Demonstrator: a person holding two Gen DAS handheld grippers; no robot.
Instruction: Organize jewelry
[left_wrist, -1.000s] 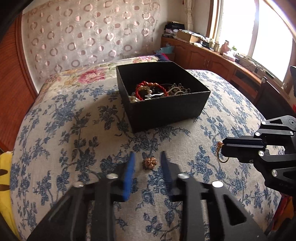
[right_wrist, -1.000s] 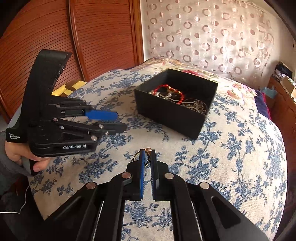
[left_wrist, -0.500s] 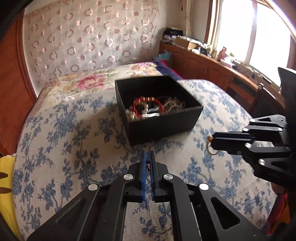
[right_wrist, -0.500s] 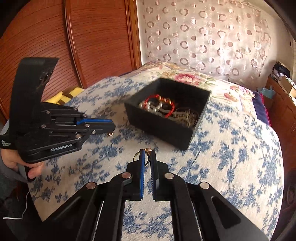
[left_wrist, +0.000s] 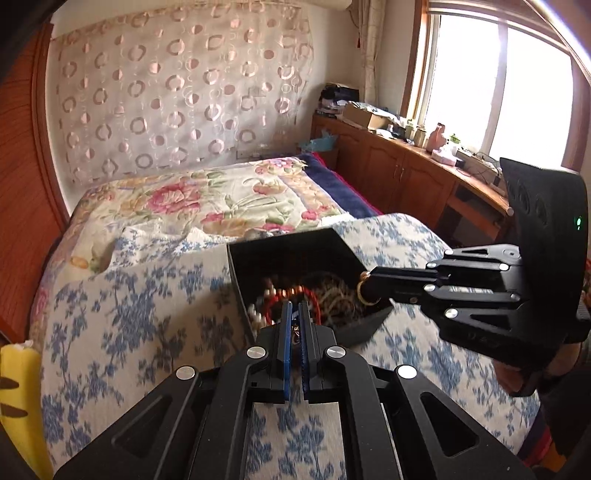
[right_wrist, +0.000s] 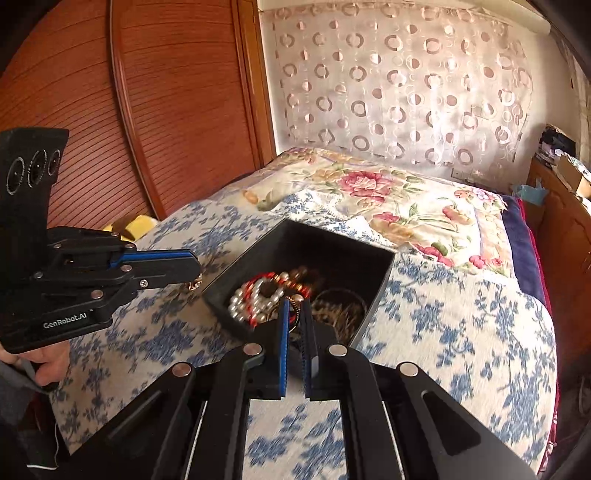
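**A:** Where was the jewelry at that point?

**B:** Most of it lay heaped in the black box (right_wrist: 373, 269) on the bed (right_wrist: 461, 332): pearls (right_wrist: 255, 295), a red bracelet (left_wrist: 314, 295), tangled chains. Two pieces were in the air. The left gripper (left_wrist: 294, 325) had its jaws pressed together on a small charm (right_wrist: 194, 285); the right gripper (right_wrist: 293, 325) was clamped on a gold ring (left_wrist: 364, 293), held over the box's near corner.

**A:** How would those handle?

**B:** Light, hard and slick, I'd judge, and small enough to slip out of a flat pinch or twist in it. The ring looked best gripped across its band, the charm by its body, not its loop. The chains below would likely snag anything dragged through them.

**A:** Did the two views agree?

**B:** They filled each other in. The left view barely showed its own charm, just a glint between the pads, but showed the ring hanging clear. The right view showed the charm dangling just outside the box's left wall, which the left view couldn't place.
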